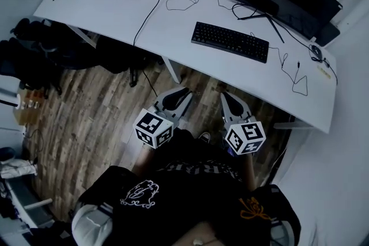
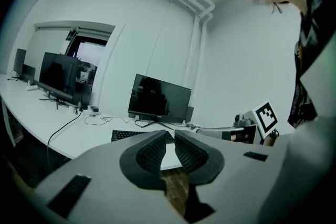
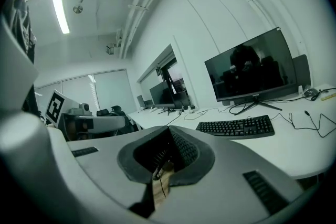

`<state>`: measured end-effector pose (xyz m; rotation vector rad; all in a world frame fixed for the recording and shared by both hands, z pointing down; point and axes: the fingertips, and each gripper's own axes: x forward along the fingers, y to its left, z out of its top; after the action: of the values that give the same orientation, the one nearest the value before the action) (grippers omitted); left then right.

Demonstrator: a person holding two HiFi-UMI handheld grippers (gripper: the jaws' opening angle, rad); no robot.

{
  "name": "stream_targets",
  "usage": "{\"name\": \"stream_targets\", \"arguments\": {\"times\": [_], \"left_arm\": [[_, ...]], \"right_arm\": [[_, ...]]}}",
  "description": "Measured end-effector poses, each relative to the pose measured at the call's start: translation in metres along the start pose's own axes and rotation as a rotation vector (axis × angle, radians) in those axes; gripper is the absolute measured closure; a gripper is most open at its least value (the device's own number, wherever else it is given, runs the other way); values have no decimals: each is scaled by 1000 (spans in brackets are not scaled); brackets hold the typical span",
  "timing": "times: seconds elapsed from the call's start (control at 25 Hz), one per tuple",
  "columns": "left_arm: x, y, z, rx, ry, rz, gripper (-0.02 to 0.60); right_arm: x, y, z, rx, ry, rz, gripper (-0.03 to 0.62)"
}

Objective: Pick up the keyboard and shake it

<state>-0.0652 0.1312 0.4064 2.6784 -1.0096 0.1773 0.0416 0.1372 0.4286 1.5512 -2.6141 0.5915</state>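
Black plastic keyboard (image 1: 230, 41) looks stiff and light; we would pinch its short ends. Left tool (image 1: 182, 93) and right tool (image 1: 226, 97) are closed, empty.

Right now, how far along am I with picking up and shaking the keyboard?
Nothing looks done yet: the keyboard lies flat on the white desk, untouched. In hand: nothing. The left gripper and right gripper are short of the desk edge, over the floor, jaws closed and empty. Left to do: reach it, grip, lift, shake.
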Motion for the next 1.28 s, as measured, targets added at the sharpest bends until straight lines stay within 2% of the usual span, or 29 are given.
{"name": "stream_targets", "arguments": {"times": [0.4,0.72,0.88,1.0,1.12,1.28], "left_arm": [[24,43,-9,-46,37,64,518],[97,101,-1,-76,34,-4,518],[142,134,1,-79,69,-41,514],[170,158,-4,-77,105,-65,479],[192,180,-14,-79,147,-98,401],[216,211,-37,-102,214,-116,376]], "right_arm": [[41,-27,-14,49,44,22,579],[107,-86,13,37,68,-24,579],[134,-121,33,58,69,-77,579],[150,-146,38,83,79,-126,579],[161,-167,41,101,84,-181,579],[171,-192,44,120,91,-256,579]]}}
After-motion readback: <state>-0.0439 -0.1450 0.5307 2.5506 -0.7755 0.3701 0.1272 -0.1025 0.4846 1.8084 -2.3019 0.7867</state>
